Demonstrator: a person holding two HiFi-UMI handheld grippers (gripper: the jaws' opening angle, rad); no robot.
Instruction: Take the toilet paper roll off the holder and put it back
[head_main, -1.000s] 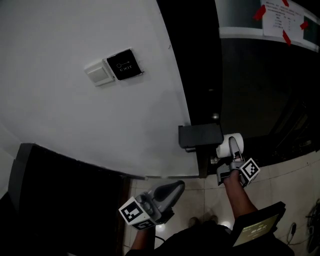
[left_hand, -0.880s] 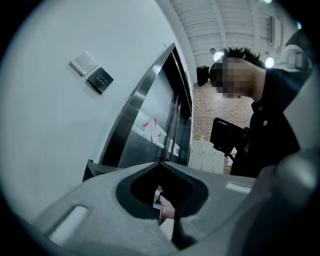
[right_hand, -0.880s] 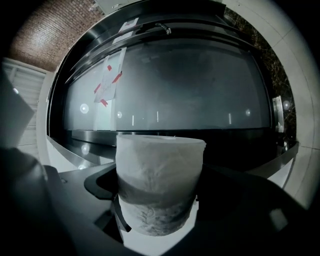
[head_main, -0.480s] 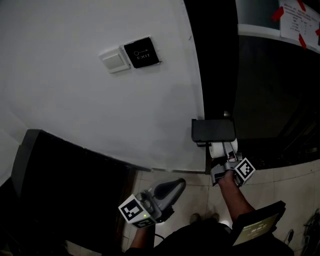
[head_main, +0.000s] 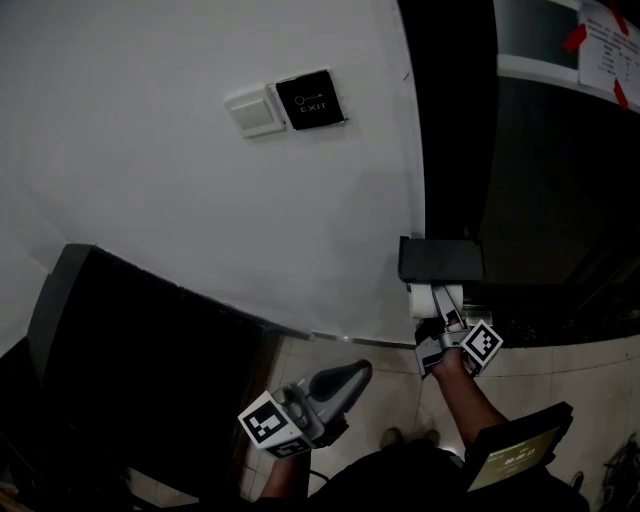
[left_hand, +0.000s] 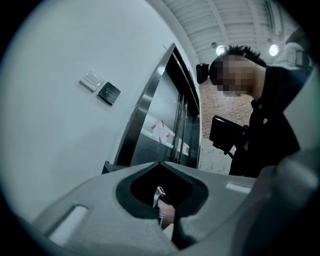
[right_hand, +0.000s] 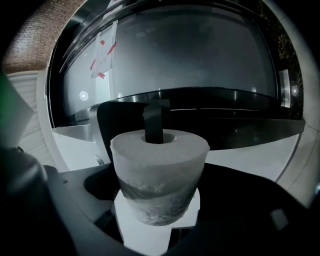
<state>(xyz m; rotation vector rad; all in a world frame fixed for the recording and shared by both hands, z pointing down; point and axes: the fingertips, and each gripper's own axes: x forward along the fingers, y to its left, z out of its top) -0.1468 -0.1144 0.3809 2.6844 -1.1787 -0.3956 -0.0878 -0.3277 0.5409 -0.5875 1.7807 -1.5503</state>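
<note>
Toilet paper roll (right_hand: 159, 172) at holder (right_hand: 156, 122)
Right gripper (head_main: 440, 308) clamps it, core around the holder's black arm; left gripper (head_main: 352, 372) hangs low, jaws closed on nothing.

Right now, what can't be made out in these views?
Head view: holder and right gripper hide most of the roll.
Right gripper view: the jaws cover the roll's lower end; the roll hides how far the holder's bar reaches into its core.
Left gripper view: the left gripper's shut jaws block the roll.
Door notice: print too small in every view.
</note>
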